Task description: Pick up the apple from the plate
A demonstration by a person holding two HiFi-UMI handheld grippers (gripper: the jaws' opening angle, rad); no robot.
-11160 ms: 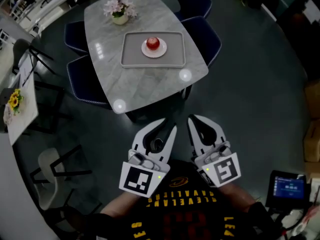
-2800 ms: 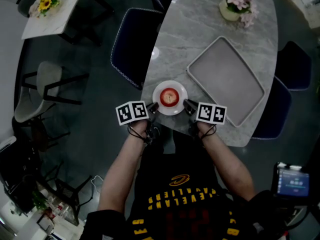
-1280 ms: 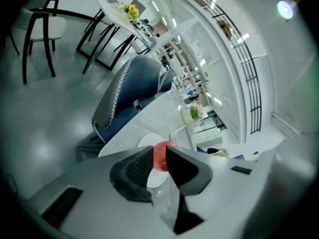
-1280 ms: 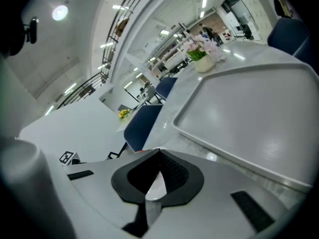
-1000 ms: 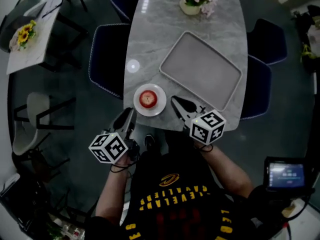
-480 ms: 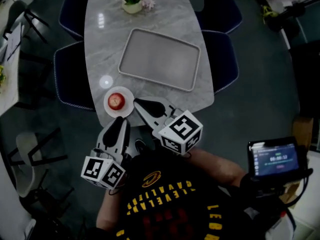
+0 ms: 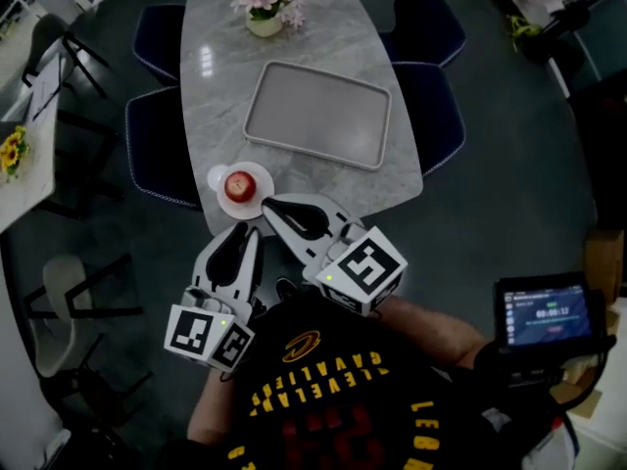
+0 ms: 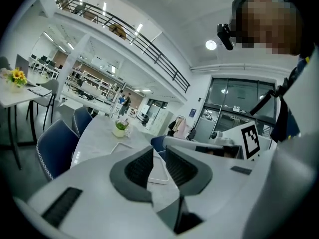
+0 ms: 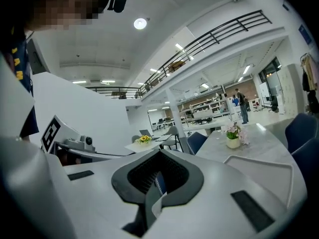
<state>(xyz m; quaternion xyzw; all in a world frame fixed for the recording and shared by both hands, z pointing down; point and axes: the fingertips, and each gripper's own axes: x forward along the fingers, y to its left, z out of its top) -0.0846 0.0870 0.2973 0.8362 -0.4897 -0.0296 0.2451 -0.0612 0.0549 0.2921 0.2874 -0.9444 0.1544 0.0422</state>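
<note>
Head view: the apple [image 7: 238, 185] sits on a small white plate [image 7: 217, 176] at the near edge of the marble table [image 7: 211, 86], just ahead of both grippers and touched by neither. The left gripper [image 7: 247, 233] is held short of the plate, its jaws a narrow slit apart with nothing between them. The right gripper [image 7: 268, 204] lies to its right, tips just beside the plate's rim, jaws closed together and empty. Beyond the right gripper lies a grey tray [image 7: 318, 116]; farther off stands a flower pot [image 7: 265, 8].
</note>
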